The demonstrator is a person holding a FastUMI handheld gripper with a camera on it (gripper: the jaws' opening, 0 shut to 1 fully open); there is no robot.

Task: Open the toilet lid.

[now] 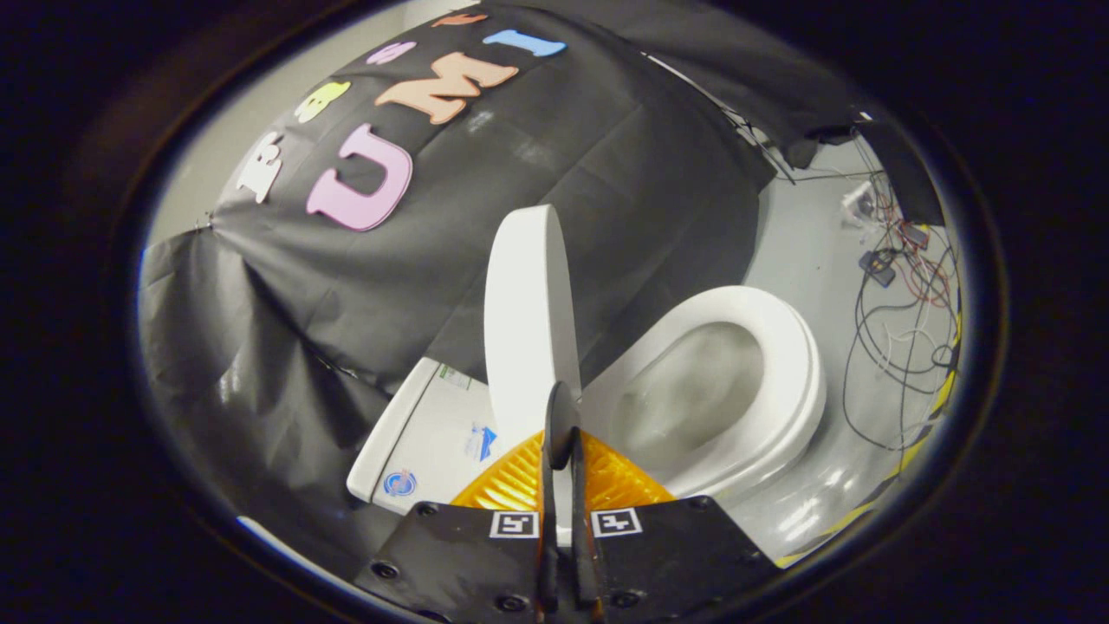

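The white toilet lid (pixel 527 321) is raised off the seat and shows nearly edge-on, standing between the tank (pixel 416 442) and the bowl. My gripper (pixel 561 414) is shut on the lid's free rim, with a thin strip of white rim showing between the two fingers. Beside the fingers, the white seat ring (pixel 793 347) lies flat around the uncovered bowl (pixel 693 390). The lid's hinge end is hidden behind the lid itself.
Black cloth hangs just behind the tank and lid. The grey floor (pixel 806 243) runs past the bowl, with a tangle of cables (pixel 901 338) and small electronics beyond it. A yellow-and-black strip (pixel 918 442) marks the floor's edge.
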